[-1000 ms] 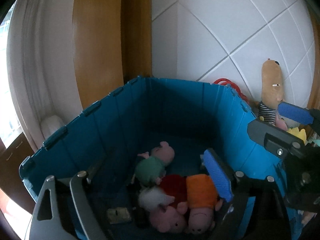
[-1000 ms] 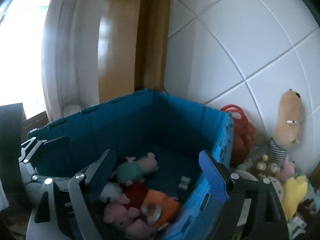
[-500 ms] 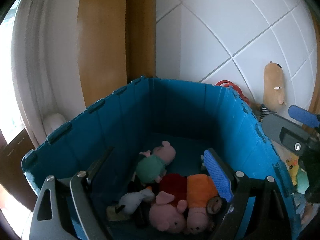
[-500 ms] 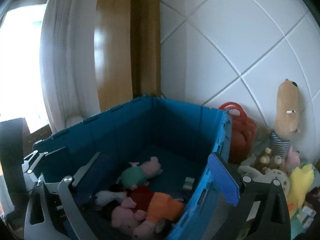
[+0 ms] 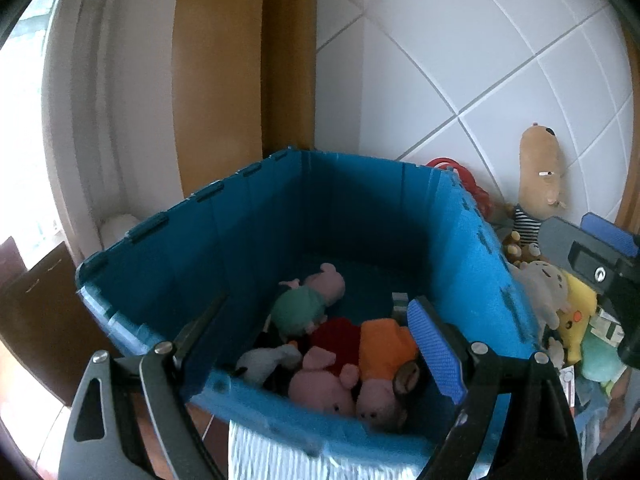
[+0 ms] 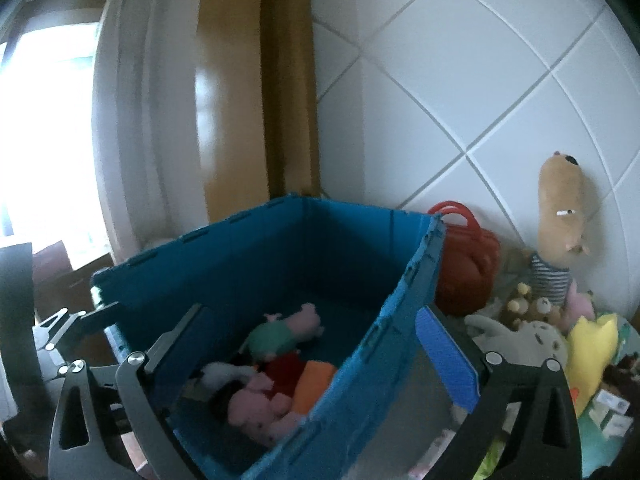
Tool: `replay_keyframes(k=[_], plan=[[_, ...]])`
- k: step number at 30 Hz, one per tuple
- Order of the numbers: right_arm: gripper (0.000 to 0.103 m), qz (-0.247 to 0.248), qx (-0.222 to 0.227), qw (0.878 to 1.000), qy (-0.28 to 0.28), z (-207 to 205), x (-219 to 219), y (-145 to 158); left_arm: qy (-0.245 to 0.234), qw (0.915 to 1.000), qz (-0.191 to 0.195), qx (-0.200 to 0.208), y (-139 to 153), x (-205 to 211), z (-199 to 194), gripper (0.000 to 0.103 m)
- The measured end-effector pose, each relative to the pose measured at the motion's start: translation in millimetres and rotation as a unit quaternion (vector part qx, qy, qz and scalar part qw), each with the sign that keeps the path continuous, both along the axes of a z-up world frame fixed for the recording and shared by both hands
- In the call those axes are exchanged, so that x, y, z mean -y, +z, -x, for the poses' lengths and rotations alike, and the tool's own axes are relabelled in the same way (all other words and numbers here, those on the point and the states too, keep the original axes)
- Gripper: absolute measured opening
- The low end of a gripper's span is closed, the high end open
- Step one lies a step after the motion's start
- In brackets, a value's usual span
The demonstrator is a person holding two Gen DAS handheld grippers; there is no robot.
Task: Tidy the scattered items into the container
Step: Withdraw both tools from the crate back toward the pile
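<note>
1. White tiled wall (image 5: pixel 460 60) out back, wood door frame (image 5: pixel 240 60) beside it.
2. Blue bin (image 5: pixel 472 248) below both grippers, plush pigs (image 5: pixel 344 356) piled inside.
3. More plushies (image 6: pixel 560 320) heaped right of the bin.
4. Left gripper (image 5: pixel 316 344) and right gripper (image 6: pixel 312 344): both spread wide, holding nothing.

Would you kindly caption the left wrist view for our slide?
Open left claw above the blue crate holding pig plushies, more toys piled outside.
</note>
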State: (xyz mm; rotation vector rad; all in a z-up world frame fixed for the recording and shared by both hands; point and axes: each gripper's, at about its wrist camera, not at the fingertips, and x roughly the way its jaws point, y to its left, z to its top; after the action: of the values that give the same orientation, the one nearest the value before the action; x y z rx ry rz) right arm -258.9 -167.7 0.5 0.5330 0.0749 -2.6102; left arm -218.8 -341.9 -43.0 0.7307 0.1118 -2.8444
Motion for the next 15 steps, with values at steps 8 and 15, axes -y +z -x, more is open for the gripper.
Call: replay_keyframes(k=[8, 15], plan=[[0.103, -0.012, -0.01, 0.999, 0.029, -59.2, -56.0, -2.8, 0.014, 0.9998, 0.005, -0.01, 1.4, -59.8, -59.9, 0.088], [0.103, -0.012, 0.003, 1.0, 0.027, -105.5, -124.8, -19.7, 0.014, 0.9998, 0.011, -0.002, -7.2, -120.5, -103.6, 0.089]])
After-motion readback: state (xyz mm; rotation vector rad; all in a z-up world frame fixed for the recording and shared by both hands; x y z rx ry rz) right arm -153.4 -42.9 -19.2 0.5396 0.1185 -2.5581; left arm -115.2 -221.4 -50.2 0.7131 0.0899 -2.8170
